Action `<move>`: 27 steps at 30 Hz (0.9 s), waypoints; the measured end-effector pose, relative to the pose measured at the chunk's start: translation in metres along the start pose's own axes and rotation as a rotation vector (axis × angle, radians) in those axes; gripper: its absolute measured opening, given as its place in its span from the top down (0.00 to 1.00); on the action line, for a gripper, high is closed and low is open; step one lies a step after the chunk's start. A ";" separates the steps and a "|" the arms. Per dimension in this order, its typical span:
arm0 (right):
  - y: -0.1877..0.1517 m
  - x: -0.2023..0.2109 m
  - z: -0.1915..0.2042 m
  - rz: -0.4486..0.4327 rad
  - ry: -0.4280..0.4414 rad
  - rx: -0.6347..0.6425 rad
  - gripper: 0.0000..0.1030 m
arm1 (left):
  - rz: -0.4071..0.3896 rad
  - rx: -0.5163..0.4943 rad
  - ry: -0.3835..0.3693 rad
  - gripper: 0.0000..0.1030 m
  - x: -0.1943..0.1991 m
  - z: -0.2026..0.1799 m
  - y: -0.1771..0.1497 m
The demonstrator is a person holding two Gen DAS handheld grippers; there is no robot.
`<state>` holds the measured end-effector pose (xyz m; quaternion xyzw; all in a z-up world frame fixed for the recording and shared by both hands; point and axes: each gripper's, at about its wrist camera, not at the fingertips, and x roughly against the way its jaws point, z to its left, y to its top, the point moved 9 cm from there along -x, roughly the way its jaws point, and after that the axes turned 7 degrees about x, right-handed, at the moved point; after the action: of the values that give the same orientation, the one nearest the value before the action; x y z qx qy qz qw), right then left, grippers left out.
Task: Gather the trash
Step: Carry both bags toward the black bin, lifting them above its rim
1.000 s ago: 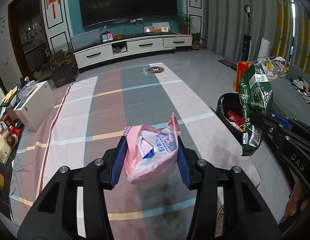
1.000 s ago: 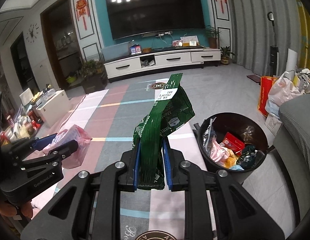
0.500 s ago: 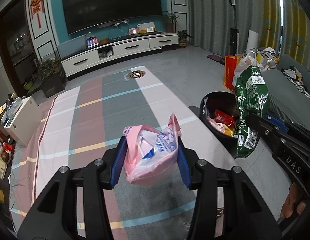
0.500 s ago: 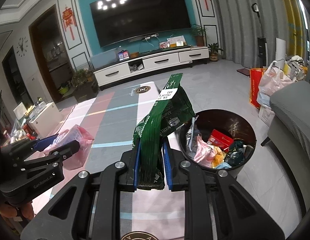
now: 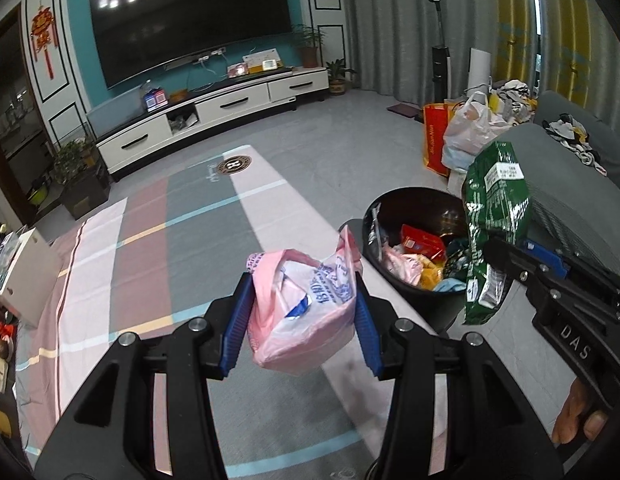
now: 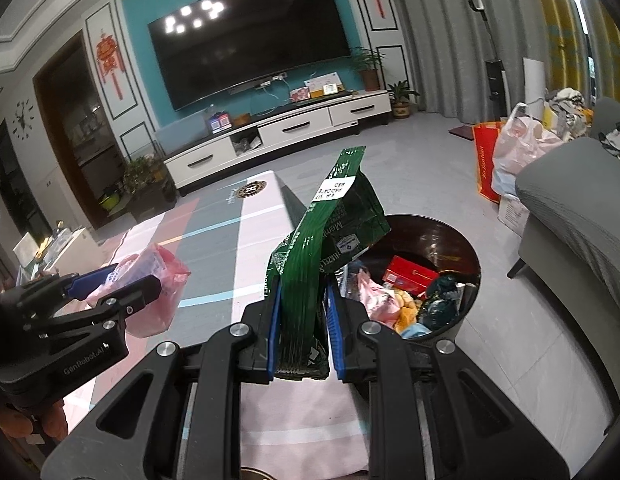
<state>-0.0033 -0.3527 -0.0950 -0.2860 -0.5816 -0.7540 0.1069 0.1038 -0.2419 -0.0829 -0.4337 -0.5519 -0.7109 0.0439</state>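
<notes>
1. Far left: white box on the striped cloth, clutter beside it, plants near the wall behind.
2. L gripper clamped on a crumpled pink plastic bag w/ blue print; blue pads press both sides, bag bulges above & below them. Held in the air over the cloth.
3. Back center: big dark TV on teal wall, white TV cabinet under it.
4. Black trash bin on the floor, right of the cloth edge, partly full: red box, pink bag scraps, yellow bits inside.
5. R gripper clamped narrow on the lower end of a green foil snack bag; bag stands upright, tilted, white label near top. It sits at the bin's near-left rim, not inside.
6. Far right: grey sofa, orange bag & white plastic bag on the floor behind the bin, grey curtains.
</notes>
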 end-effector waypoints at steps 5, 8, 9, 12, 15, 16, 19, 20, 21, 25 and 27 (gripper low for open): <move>-0.002 -0.003 -0.017 0.002 -0.019 -0.026 0.79 | 0.004 -0.013 -0.023 0.53 -0.011 -0.015 0.007; -0.004 -0.005 -0.024 0.005 -0.028 -0.043 0.79 | 0.008 -0.022 -0.038 0.53 -0.017 -0.023 0.008; -0.005 -0.006 -0.027 0.006 -0.031 -0.048 0.79 | 0.009 -0.024 -0.041 0.53 -0.018 -0.025 0.009; -0.006 -0.009 -0.033 0.009 -0.037 -0.059 0.79 | 0.011 -0.032 -0.052 0.53 -0.024 -0.032 0.011; -0.008 -0.011 -0.038 0.012 -0.041 -0.070 0.79 | 0.012 -0.038 -0.062 0.53 -0.028 -0.037 0.014; -0.008 -0.011 -0.040 0.012 -0.044 -0.073 0.79 | 0.012 -0.040 -0.064 0.53 -0.030 -0.039 0.015; -0.009 -0.014 -0.045 0.017 -0.050 -0.082 0.79 | 0.012 -0.046 -0.075 0.53 -0.035 -0.045 0.019; -0.010 -0.015 -0.048 0.019 -0.054 -0.086 0.79 | 0.012 -0.048 -0.079 0.53 -0.036 -0.047 0.020; -0.010 -0.015 -0.049 0.020 -0.057 -0.090 0.79 | 0.011 -0.050 -0.082 0.53 -0.037 -0.049 0.020; -0.013 -0.020 -0.061 0.032 -0.069 -0.110 0.79 | 0.018 -0.057 -0.119 0.53 -0.046 -0.062 0.024; -0.014 -0.023 -0.066 0.037 -0.072 -0.119 0.79 | 0.019 -0.066 -0.139 0.53 -0.050 -0.070 0.026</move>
<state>-0.0120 -0.4146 -0.1299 -0.3297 -0.5337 -0.7744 0.0827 0.1098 -0.3303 -0.0978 -0.4886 -0.5260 -0.6962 -0.0021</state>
